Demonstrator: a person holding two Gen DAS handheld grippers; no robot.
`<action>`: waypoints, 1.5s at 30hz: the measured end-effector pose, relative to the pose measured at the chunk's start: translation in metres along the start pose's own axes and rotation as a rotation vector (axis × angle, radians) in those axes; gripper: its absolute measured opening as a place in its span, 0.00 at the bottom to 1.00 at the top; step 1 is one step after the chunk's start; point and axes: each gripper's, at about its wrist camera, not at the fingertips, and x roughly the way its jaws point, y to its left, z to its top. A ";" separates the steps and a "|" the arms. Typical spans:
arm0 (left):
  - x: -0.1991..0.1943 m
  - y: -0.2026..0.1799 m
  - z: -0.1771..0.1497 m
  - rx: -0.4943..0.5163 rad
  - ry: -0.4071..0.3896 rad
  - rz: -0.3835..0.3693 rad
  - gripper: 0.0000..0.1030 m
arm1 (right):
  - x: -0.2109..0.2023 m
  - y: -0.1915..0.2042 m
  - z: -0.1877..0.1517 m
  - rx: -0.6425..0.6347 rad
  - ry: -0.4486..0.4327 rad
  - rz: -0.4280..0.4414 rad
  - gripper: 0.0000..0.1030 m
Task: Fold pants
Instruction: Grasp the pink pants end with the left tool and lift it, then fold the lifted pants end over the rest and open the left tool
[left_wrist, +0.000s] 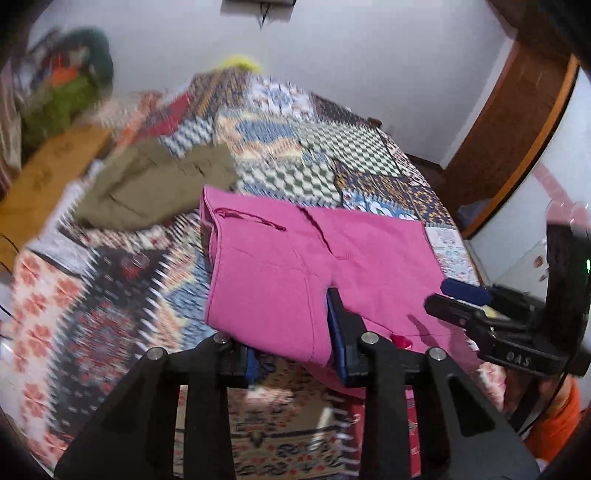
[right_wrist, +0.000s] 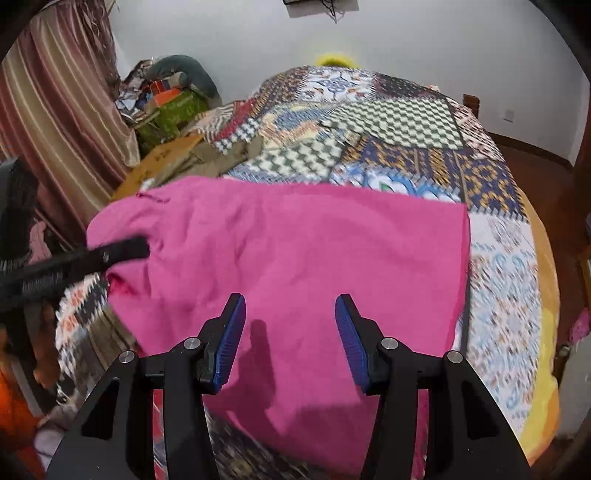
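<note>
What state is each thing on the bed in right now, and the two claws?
Pink pants: partly folded, near edge lifted off the bedspread.
Olive pants: folded, lying flat further back.
Left gripper: shut on the pink pants' near edge.
Right gripper: open above the pink pants, holding nothing.
Bedspread: spread flat.

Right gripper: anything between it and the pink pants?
Nothing. In the right wrist view, the right gripper has its jaws open, with only the pink pants showing in the gap.
</note>
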 end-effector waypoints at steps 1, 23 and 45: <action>-0.006 -0.002 -0.001 0.033 -0.026 0.036 0.30 | 0.006 0.008 0.004 -0.018 0.010 0.004 0.45; -0.031 -0.057 -0.002 0.361 -0.136 0.137 0.30 | 0.006 0.022 -0.011 -0.063 0.063 0.041 0.46; -0.010 -0.144 0.001 0.535 -0.051 -0.028 0.30 | -0.021 -0.061 -0.078 0.173 0.071 -0.040 0.46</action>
